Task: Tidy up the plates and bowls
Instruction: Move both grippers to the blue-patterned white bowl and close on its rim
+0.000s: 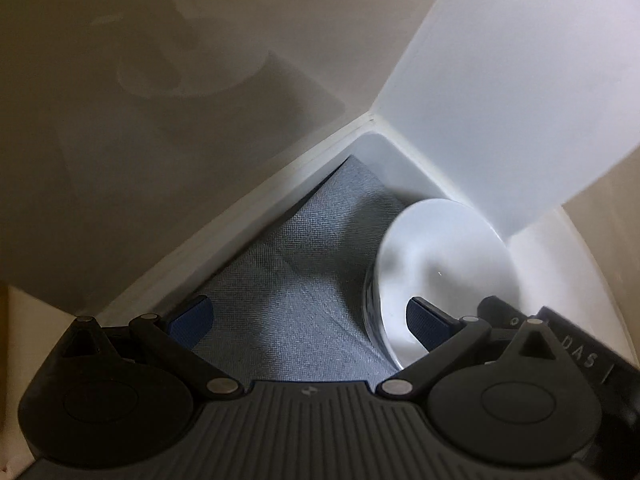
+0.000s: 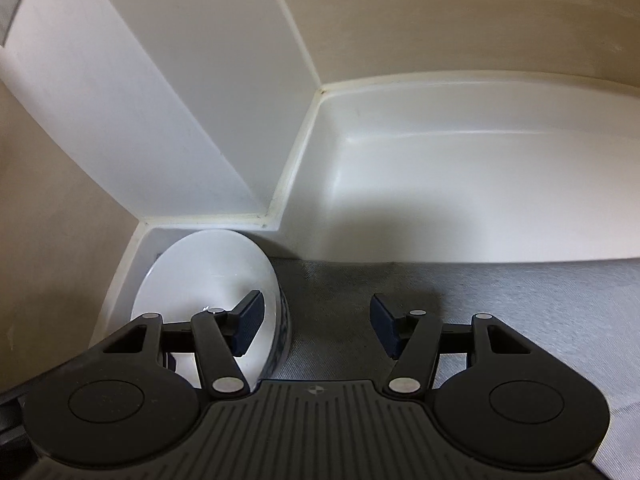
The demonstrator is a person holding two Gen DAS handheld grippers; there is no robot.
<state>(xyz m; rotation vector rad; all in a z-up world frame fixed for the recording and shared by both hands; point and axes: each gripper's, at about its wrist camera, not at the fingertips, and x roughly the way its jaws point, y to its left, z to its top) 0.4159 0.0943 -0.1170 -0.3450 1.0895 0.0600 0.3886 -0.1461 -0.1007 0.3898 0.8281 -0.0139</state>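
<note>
Bowl (image 2: 208, 276) white, patterned outside, sitting on grey mat (image 2: 460, 312) in white tub's (image 2: 440, 184) corner, close against both walls. Left gripper (image 1: 308, 320) wide apart, empty, one pad over bowl's rim. Right gripper (image 2: 316, 324) moderately open, straddling bowl's wall, pads not pressing. No plates or second bowl visible. Probably early: grasp not yet made, sorting apparently all still ahead.
</note>
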